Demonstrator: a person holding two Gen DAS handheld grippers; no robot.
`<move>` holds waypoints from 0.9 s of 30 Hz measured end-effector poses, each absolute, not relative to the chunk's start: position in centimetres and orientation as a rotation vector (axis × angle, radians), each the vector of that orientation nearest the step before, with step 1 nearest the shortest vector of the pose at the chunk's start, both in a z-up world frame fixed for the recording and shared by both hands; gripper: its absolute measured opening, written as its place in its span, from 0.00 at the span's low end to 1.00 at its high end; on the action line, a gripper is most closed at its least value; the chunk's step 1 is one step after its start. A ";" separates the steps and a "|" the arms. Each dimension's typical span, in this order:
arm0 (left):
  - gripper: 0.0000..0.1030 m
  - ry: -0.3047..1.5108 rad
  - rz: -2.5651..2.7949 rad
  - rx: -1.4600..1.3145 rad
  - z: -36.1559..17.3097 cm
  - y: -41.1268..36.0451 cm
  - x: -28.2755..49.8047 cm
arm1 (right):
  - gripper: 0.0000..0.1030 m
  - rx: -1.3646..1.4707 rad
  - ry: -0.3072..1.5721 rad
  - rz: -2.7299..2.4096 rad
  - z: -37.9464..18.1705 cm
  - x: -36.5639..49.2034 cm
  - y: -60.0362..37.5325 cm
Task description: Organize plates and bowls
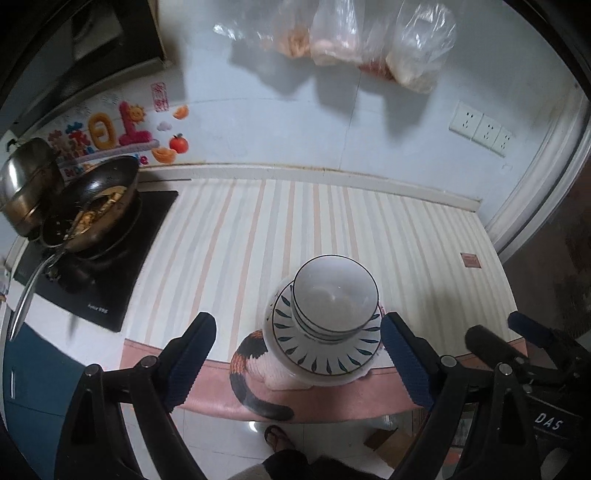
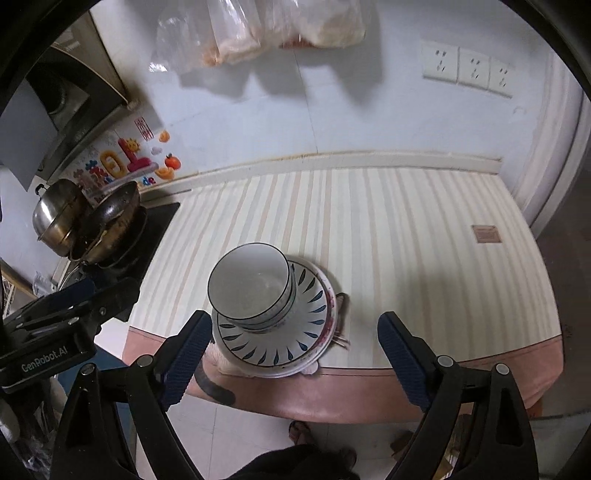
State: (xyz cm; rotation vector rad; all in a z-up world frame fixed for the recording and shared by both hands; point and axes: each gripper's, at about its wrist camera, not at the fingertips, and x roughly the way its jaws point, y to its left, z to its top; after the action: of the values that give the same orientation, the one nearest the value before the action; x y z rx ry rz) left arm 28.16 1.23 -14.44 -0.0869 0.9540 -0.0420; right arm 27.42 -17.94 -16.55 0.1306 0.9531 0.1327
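A stack of white bowls [image 1: 334, 291] with dark rims sits on white plates with a blue leaf pattern [image 1: 327, 356], at the front edge of the striped table [image 1: 229, 236]. The same bowls [image 2: 251, 282] and plates [image 2: 291, 339] show in the right wrist view. My left gripper [image 1: 299, 354] is open, above and in front of the stack, its fingers either side of it. My right gripper [image 2: 295, 354] is open, its left finger [image 2: 186, 354] close to the plates' left rim. Both are empty.
A wok [image 1: 99, 206] with food and a steel pot [image 1: 29, 184] stand on a black cooktop [image 1: 110, 280] at the left. Plastic bags [image 1: 332, 33] hang on the wall. Chopsticks [image 2: 341, 341] lie right of the plates. The right gripper shows in the left wrist view [image 1: 517, 354].
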 end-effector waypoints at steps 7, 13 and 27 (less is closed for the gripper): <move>0.89 0.884 -0.003 -0.061 -12.2 0.5 23.0 | 0.92 0.084 0.856 0.127 -12.9 21.9 -17.7; 0.98 0.846 0.013 -0.042 -10.3 -0.4 18.0 | 0.93 0.053 0.797 0.138 -10.6 16.4 -17.5; 1.00 0.746 0.052 -0.018 -7.2 -1.9 7.9 | 0.97 0.027 0.668 0.107 -6.4 3.6 -18.9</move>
State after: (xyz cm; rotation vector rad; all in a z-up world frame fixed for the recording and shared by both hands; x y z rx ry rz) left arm 7.90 -1.87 -7.21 -0.0177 0.7456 0.0520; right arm 3.56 -18.87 -6.41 0.0268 0.6685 0.1066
